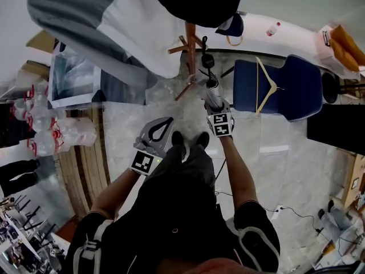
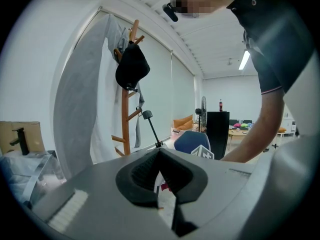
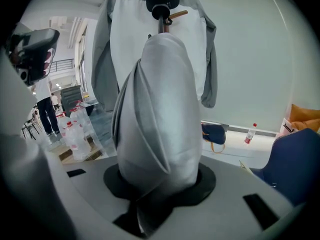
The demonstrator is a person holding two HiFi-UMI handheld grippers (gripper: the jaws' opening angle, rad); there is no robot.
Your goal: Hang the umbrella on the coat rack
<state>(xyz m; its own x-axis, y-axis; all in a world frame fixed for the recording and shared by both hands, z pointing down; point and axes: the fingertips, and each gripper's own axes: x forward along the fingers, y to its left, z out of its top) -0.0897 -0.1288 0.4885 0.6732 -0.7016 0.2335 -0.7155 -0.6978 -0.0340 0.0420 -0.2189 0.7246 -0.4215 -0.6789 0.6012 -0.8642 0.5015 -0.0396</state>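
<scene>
My right gripper (image 1: 214, 104) (image 3: 160, 180) is shut on a folded grey umbrella (image 1: 211, 89) (image 3: 160, 109), gripping its bundled canopy. The umbrella's thin black shaft and round black end (image 1: 206, 59) (image 2: 147, 115) point at the wooden coat rack (image 1: 190, 39) (image 2: 125, 119). That end sits close to the rack's lower pegs; whether they touch I cannot tell. The left gripper (image 1: 169, 122) (image 2: 160, 154) stays lower and to the left of the umbrella, its jaws shut with nothing between them.
A grey jacket (image 1: 114, 21) and a black cap (image 2: 131, 66) hang on the rack. Right of the rack stands a blue chair (image 1: 296, 90) with a wooden hanger (image 1: 265, 84) on it. Packs of water bottles (image 1: 57, 130) lie at the left. A blue bag (image 1: 232, 27) sits behind the rack.
</scene>
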